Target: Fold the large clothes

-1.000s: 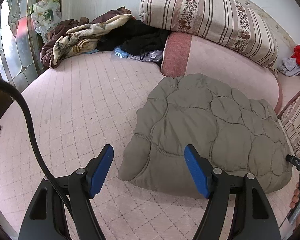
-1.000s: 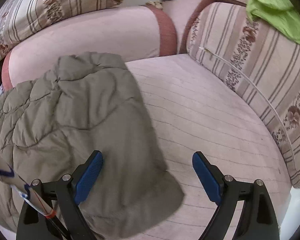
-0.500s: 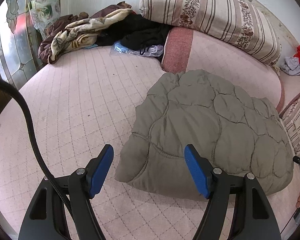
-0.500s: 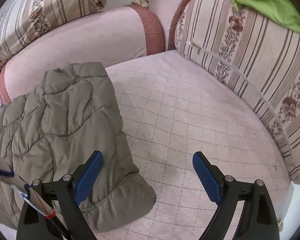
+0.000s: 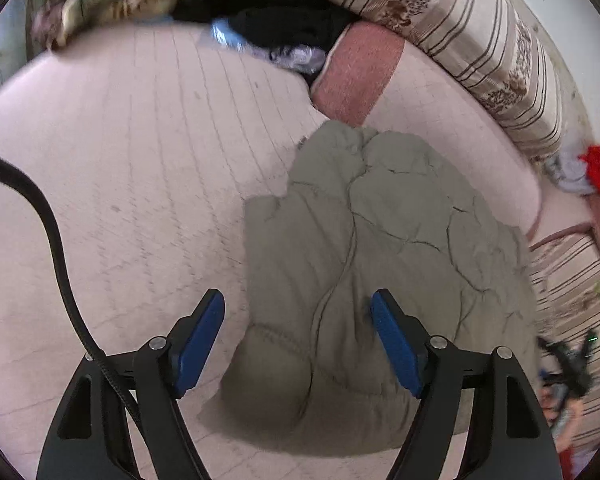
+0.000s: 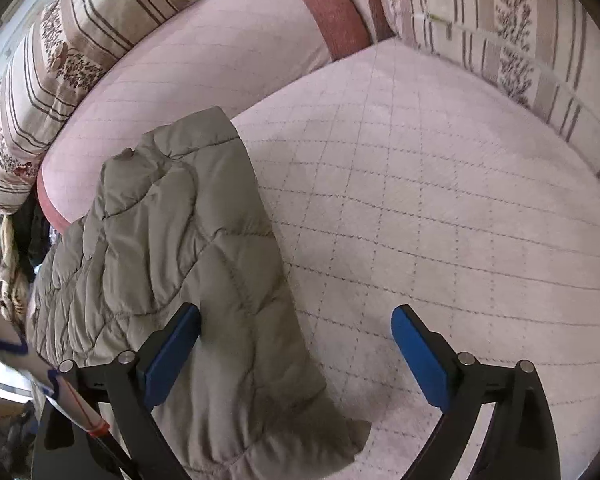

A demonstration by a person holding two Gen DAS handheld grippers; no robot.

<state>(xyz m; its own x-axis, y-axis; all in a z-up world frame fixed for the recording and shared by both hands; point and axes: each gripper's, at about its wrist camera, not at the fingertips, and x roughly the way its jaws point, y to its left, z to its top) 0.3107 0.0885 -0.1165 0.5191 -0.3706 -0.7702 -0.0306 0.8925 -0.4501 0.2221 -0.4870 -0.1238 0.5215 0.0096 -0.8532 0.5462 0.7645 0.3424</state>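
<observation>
1. Left claw [image 5: 296, 330]: jaws wide, just been opening a little further, nothing held. It hangs over the near left corner of the coat [image 5: 380, 264]; one pad is over the cloth, the other over bare bed [image 5: 140, 152].
2. Right claw [image 6: 296, 354]: jaws wide, empty, straddling the coat's near right edge.
3. Coat: lies in a folded, padded bundle on the bed, its far end against the pink bolster [image 6: 204, 64].
4. Step in hand, as judged: taking the near corners. Both claws should bite through every layer at matching points, or the thick padding will slip and the fold go crooked.
5. Change from earlier frames: both views now sit closer over the near edge and are rolled; the coat itself appears unmoved.
</observation>
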